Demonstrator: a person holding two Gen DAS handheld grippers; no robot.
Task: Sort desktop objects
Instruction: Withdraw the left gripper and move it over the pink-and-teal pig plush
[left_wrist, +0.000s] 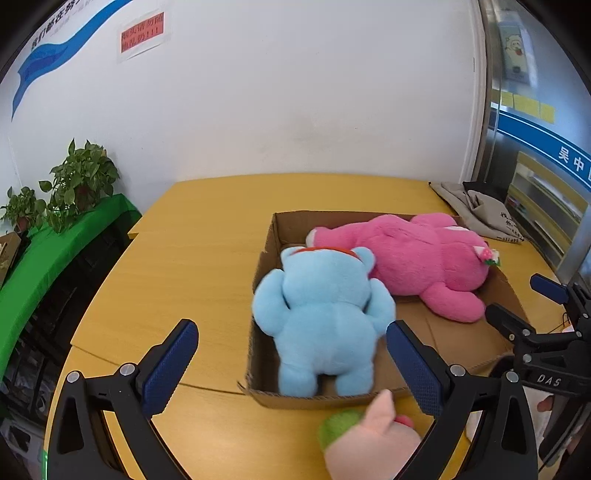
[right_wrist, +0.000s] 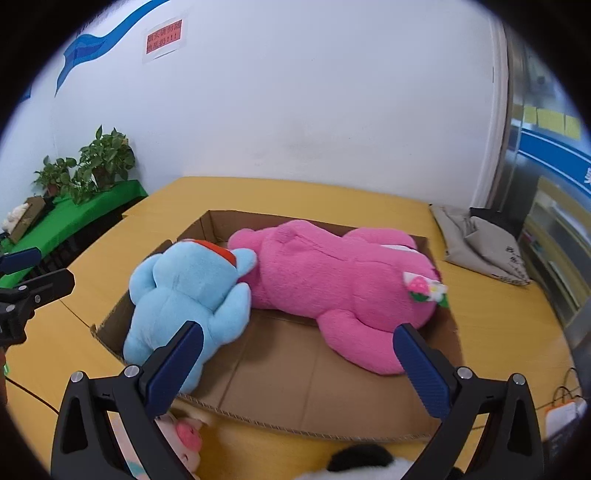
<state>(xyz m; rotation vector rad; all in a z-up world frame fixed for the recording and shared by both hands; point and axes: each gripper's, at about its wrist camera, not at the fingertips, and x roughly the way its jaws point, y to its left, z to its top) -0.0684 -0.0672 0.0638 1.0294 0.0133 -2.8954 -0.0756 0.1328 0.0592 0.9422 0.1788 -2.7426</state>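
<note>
Both hand-held grippers hang spread wide, holding nothing: left hand-held gripper (left_wrist: 291, 369), right hand-held gripper (right_wrist: 299, 367). We take the cardboard box (right_wrist: 295, 428) on the desk (left_wrist: 166, 258) as landmark. Blue plush bear (left_wrist: 325, 317) and pink plush bear (left_wrist: 413, 258) already lie inside. Next candidate, we judge: pink-and-green plush (left_wrist: 369, 439), outside the box's near wall, directly under the left hand-held gripper, which is nearer. Its axis and heading we cannot tell.

Open box (right_wrist: 221, 229) on the table (left_wrist: 207, 258), two plush bears lying inside — smaller bear (right_wrist: 188, 291) left, larger bear (right_wrist: 332, 273) right and touching it, cloth bag (right_wrist: 476, 240) behind right, potted plants (right_wrist: 103, 158) far left
</note>
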